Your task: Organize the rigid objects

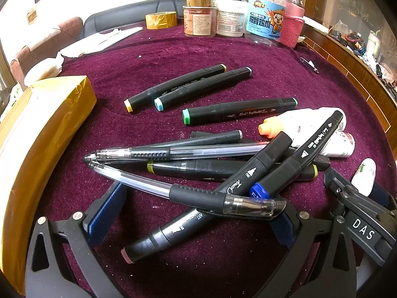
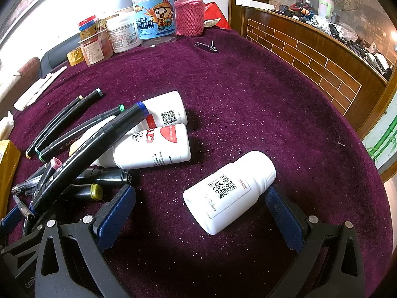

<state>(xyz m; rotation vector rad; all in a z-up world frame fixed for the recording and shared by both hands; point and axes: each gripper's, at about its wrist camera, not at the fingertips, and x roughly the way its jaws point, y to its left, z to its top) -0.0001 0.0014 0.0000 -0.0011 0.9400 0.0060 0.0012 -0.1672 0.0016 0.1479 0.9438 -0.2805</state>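
A loose pile of black markers (image 1: 223, 168) and clear gel pens (image 1: 188, 193) lies on the purple cloth in the left wrist view, between and just ahead of my open left gripper (image 1: 196, 213). Three more markers (image 1: 188, 87) lie apart behind the pile. In the right wrist view a white pill bottle (image 2: 228, 188) lies on its side between the fingers of my open right gripper (image 2: 201, 208). Two more white bottles (image 2: 153, 144) lie beside the marker pile (image 2: 82, 149). The right gripper also shows at the left wrist view's lower right (image 1: 357, 198).
A gold-taped box (image 1: 42, 129) sits at the left. Jars (image 1: 265, 17), a pink-sleeved flask (image 2: 189, 12) and a gold tape roll (image 1: 161, 19) stand at the table's far edge. A nail clipper (image 2: 207, 46) lies near them. A wooden counter (image 2: 310, 57) runs along the right.
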